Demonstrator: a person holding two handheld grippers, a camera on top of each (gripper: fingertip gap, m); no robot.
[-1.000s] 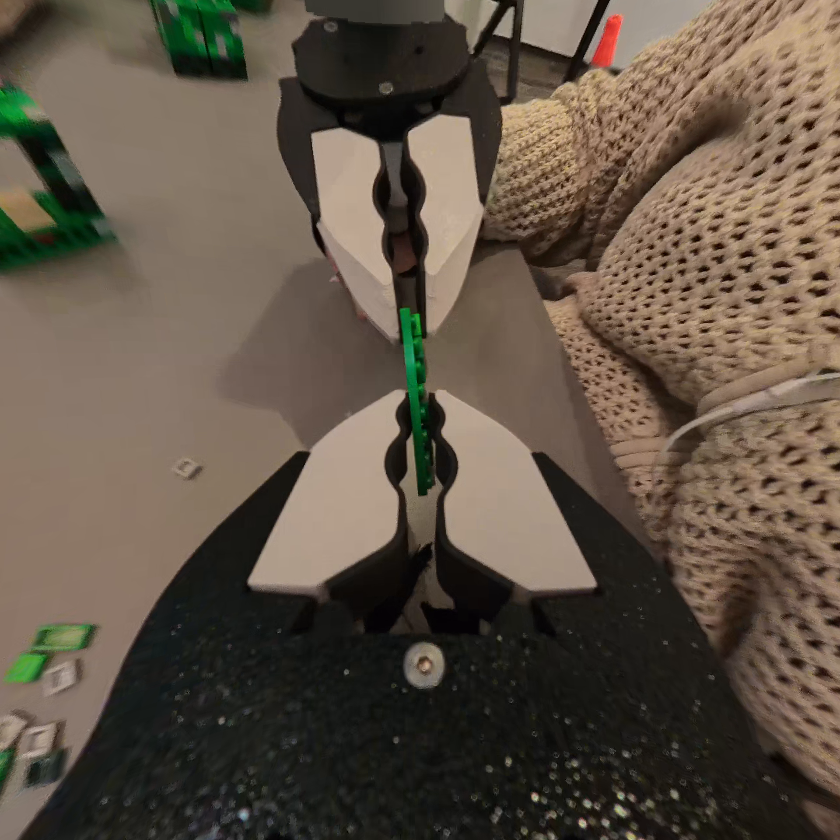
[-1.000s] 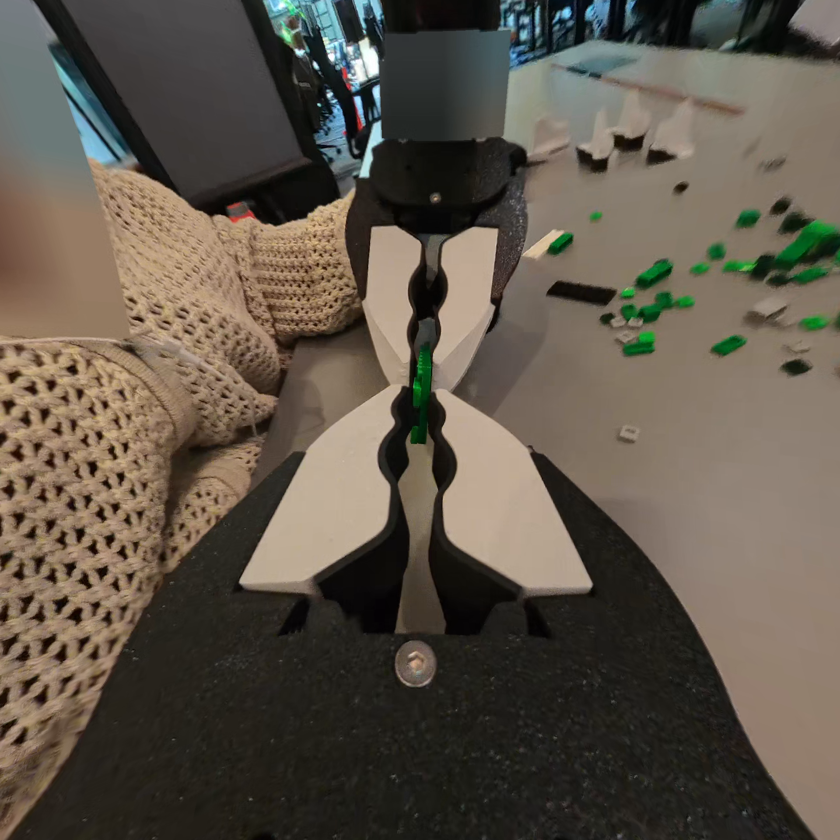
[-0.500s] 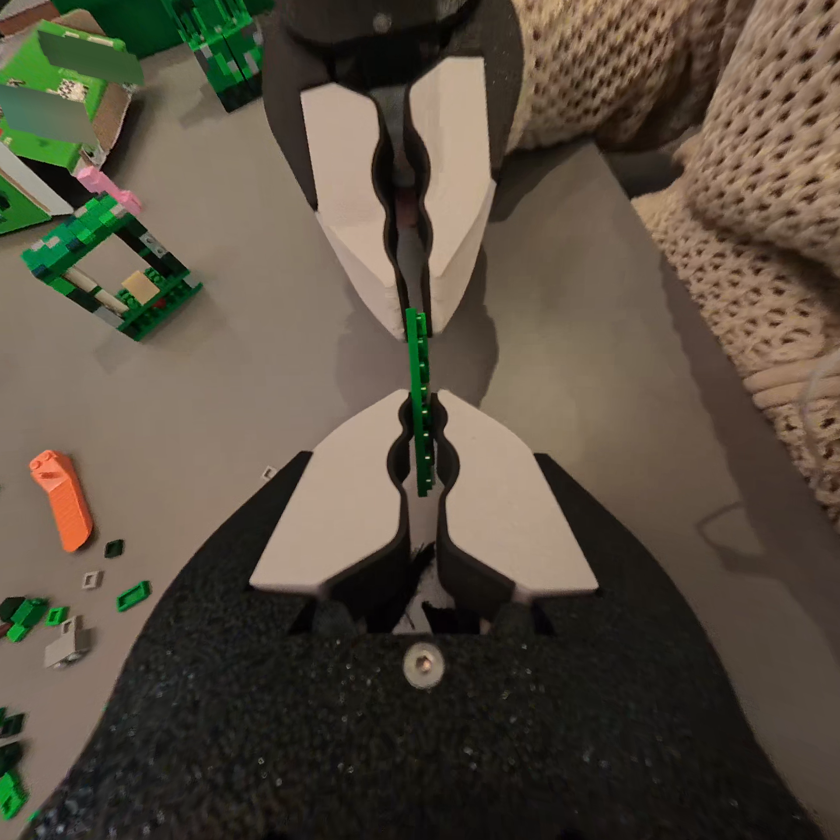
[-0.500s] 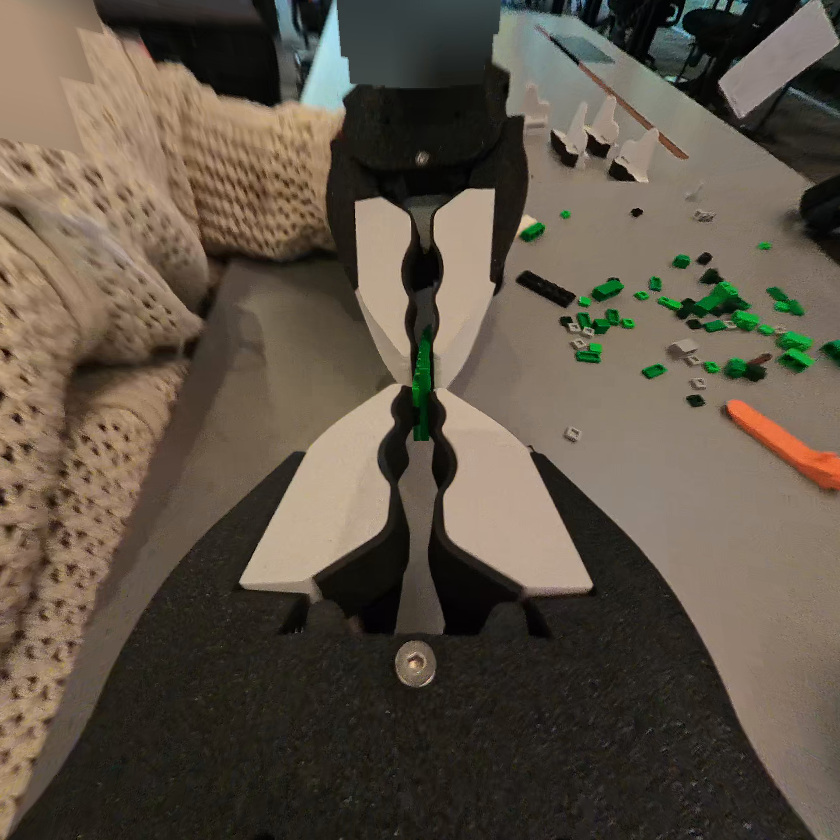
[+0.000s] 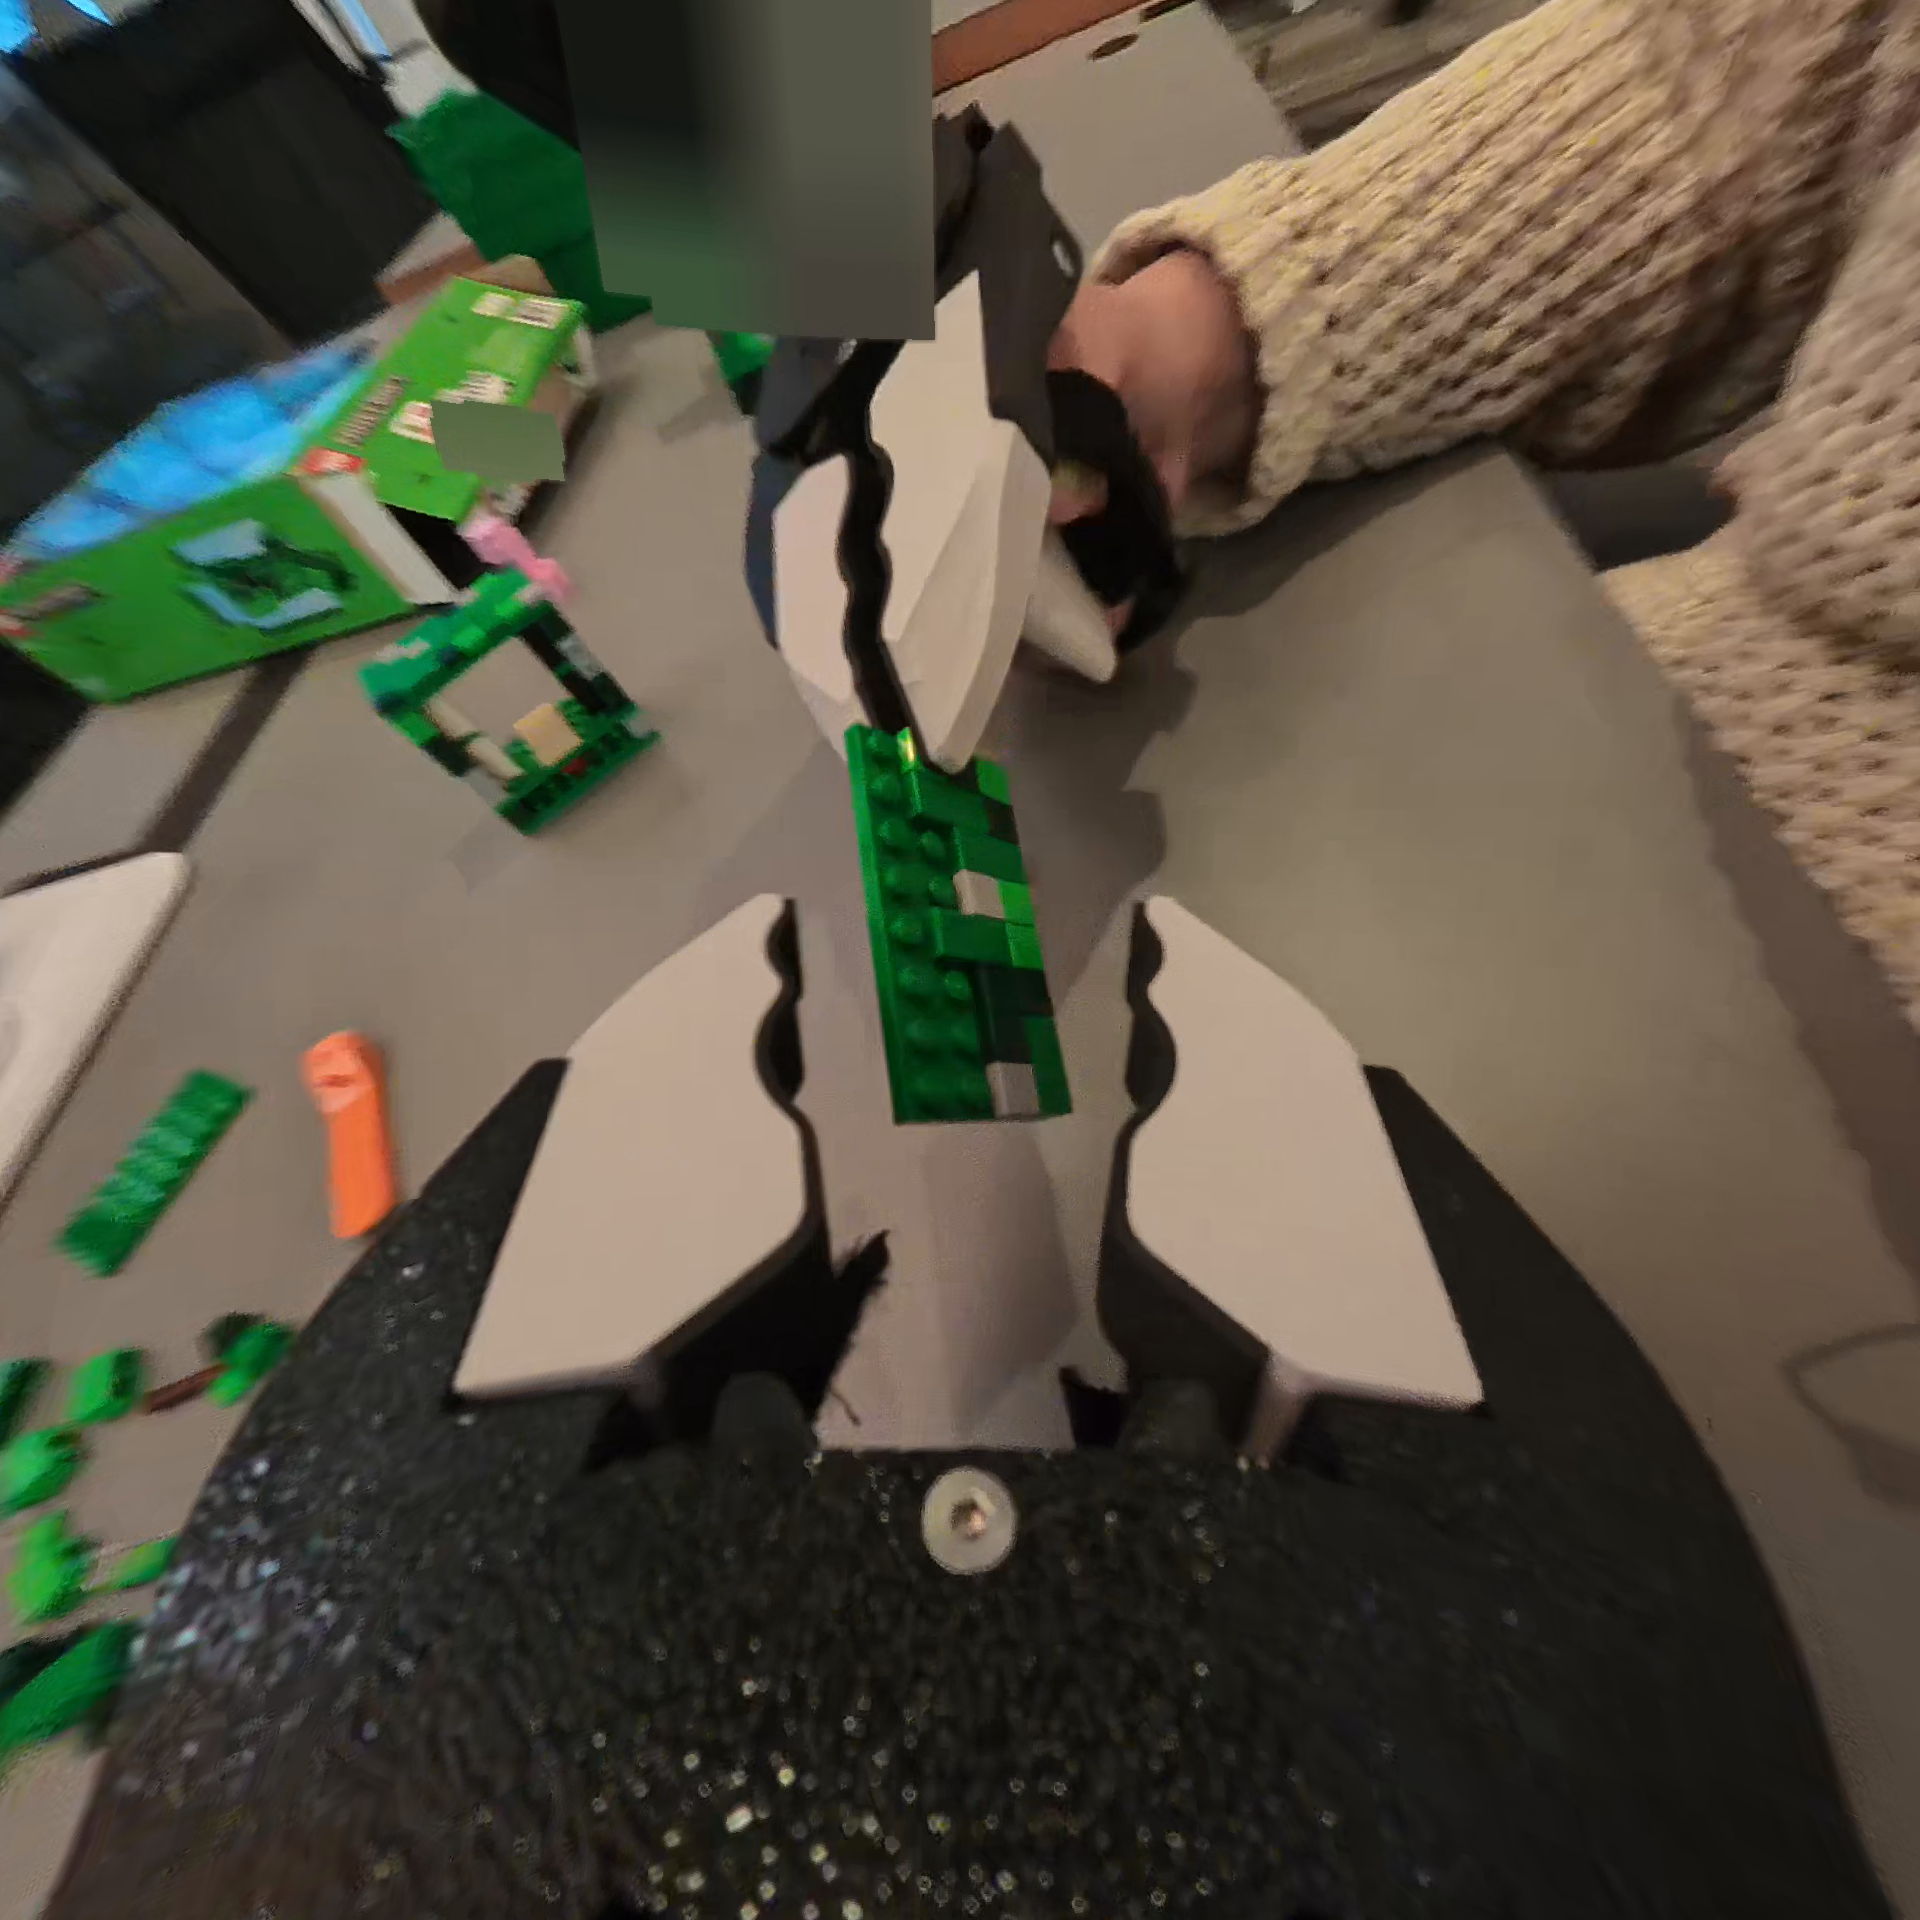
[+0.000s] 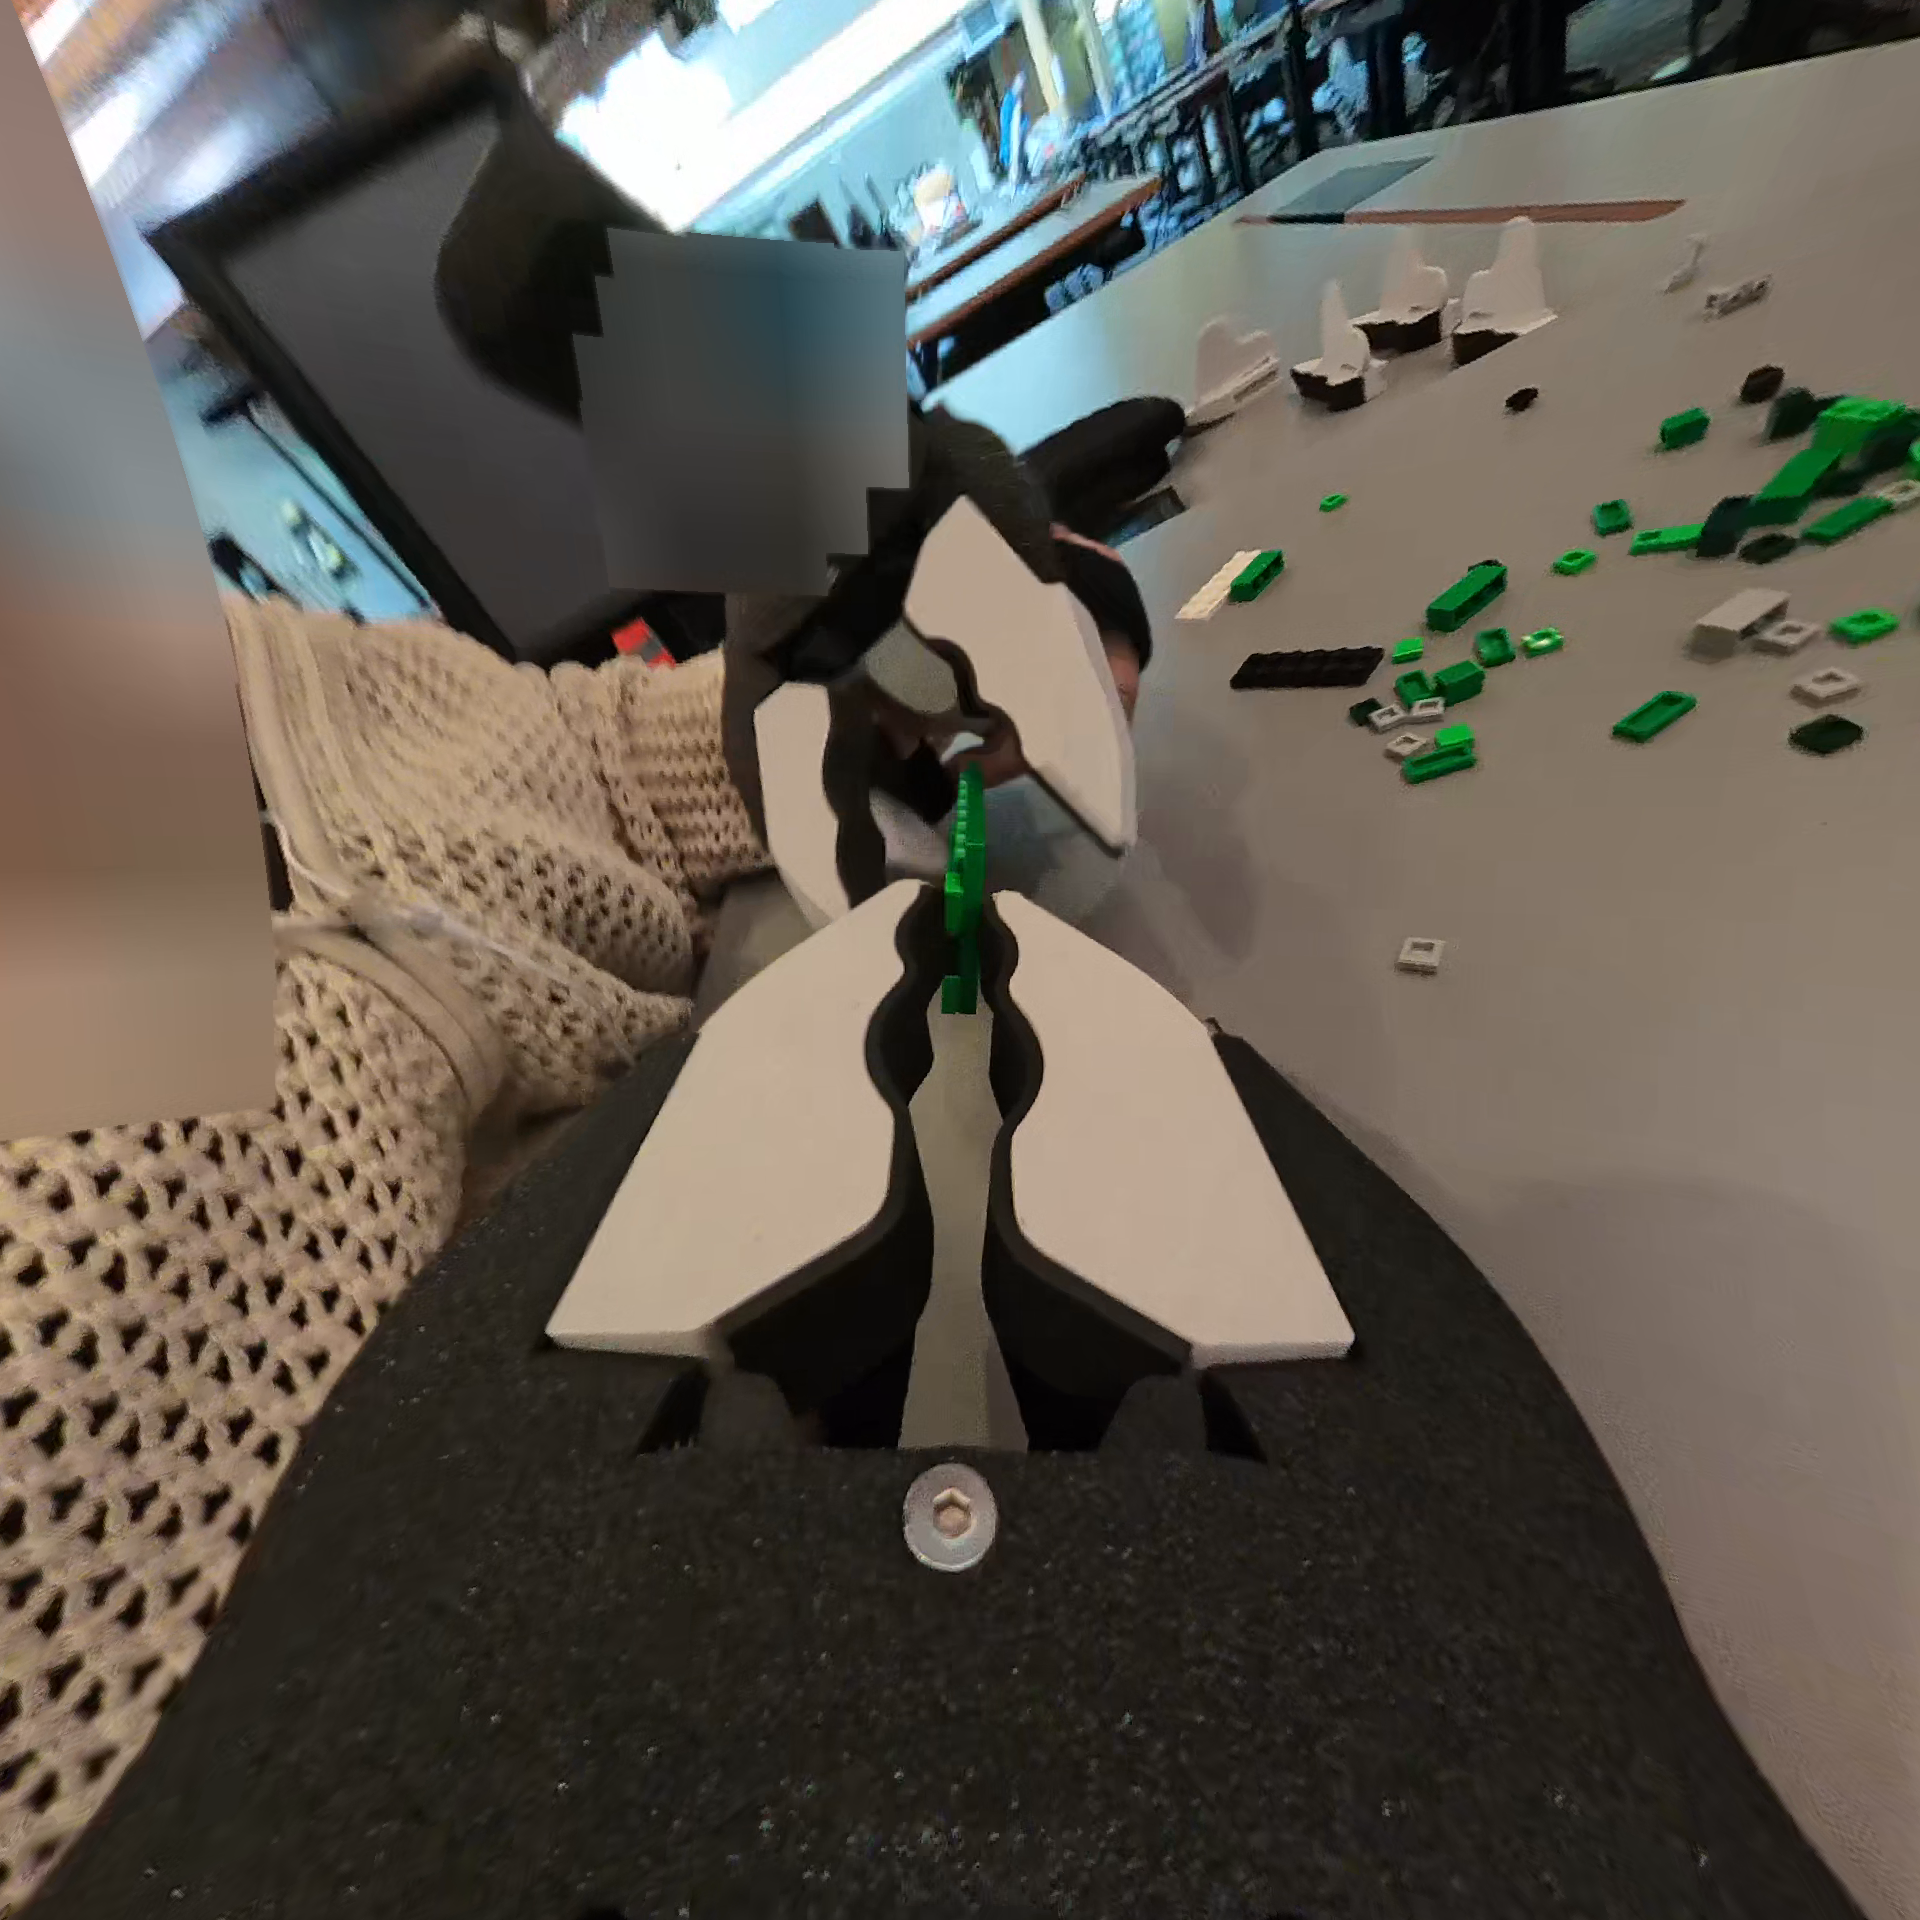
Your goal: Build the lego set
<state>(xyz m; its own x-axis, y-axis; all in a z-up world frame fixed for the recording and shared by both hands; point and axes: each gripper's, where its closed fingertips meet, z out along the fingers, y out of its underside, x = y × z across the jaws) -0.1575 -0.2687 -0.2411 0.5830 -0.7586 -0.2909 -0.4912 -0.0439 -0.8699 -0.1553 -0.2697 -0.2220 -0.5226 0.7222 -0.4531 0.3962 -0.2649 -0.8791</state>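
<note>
A long green plate (image 5: pixel 956 925) with studs on its left half and green, grey and dark tiles on its right half hangs in the air above the grey table (image 5: pixel 1403 831). My right gripper (image 6: pixel 961 899) is shut on one end of it, and there the plate (image 6: pixel 964 831) shows edge-on. In the left wrist view the right gripper (image 5: pixel 899 727) pinches the plate's far end. My left gripper (image 5: pixel 961 914) is open, with a finger on either side of the plate and not touching it. It also shows open in the right wrist view (image 6: pixel 966 873).
A green box (image 5: pixel 260 520) and a partly built green frame (image 5: pixel 509 707) stand at the back left. An orange separator tool (image 5: pixel 353 1132) and a green plate (image 5: pixel 156 1174) lie at the left. Loose green pieces (image 6: pixel 1455 665) and a black plate (image 6: pixel 1304 665) are scattered. A knit sleeve (image 5: pixel 1455 312) is at the right.
My left gripper has opened and let go of the green plate. The right gripper keeps hold, and the plate now shows its face to the left wrist view.
</note>
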